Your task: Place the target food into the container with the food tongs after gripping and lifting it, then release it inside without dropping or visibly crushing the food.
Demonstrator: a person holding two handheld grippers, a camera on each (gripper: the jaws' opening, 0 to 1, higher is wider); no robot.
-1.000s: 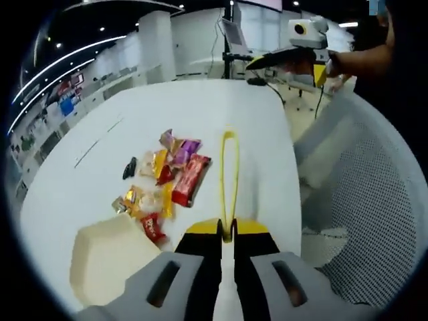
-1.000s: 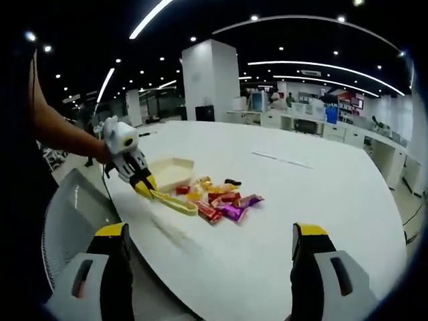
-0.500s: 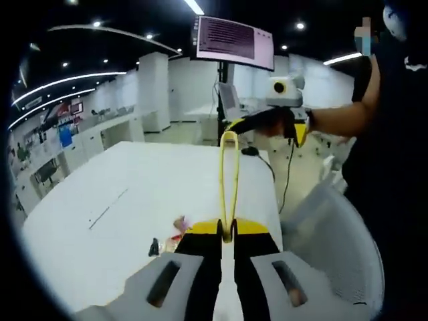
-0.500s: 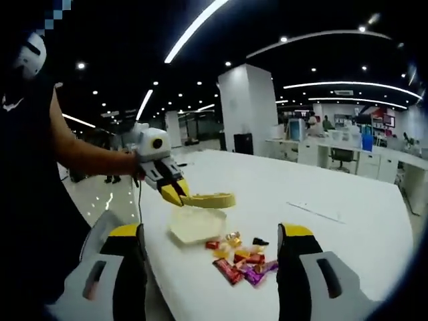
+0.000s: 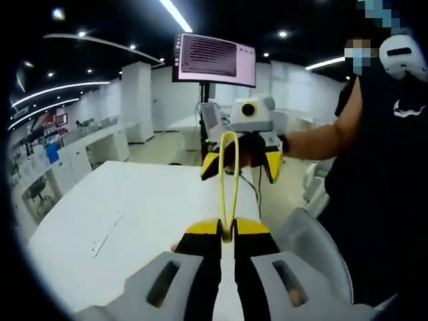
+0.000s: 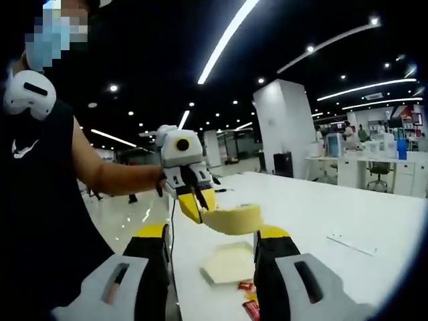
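My left gripper [image 5: 227, 231] is shut on the handle end of yellow food tongs [image 5: 228, 175], which stick straight out ahead. In the left gripper view the right gripper [image 5: 242, 164] faces me, its yellow jaws apart on either side of the tongs' far end. From the right gripper view, my right gripper [image 6: 212, 238] stands open with the yellow tongs [image 6: 235, 219] lying across just above its jaw tips, carried by the left gripper [image 6: 198, 200]. A cream container [image 6: 229, 262] sits on the white table below, with wrapped snacks [image 6: 249, 298] beside it.
The white table [image 5: 100, 221] spreads to the left in the left gripper view, and a white chair back [image 5: 314, 249] stands at its right. A monitor on a stand [image 5: 214, 57] rises behind. A person's arm [image 6: 117, 177] and body sit close on the left.
Both views have swung up and away from the table. The two grippers have come together, the tongs' end now sits between the right gripper's jaws, and those jaws stand narrower than before.
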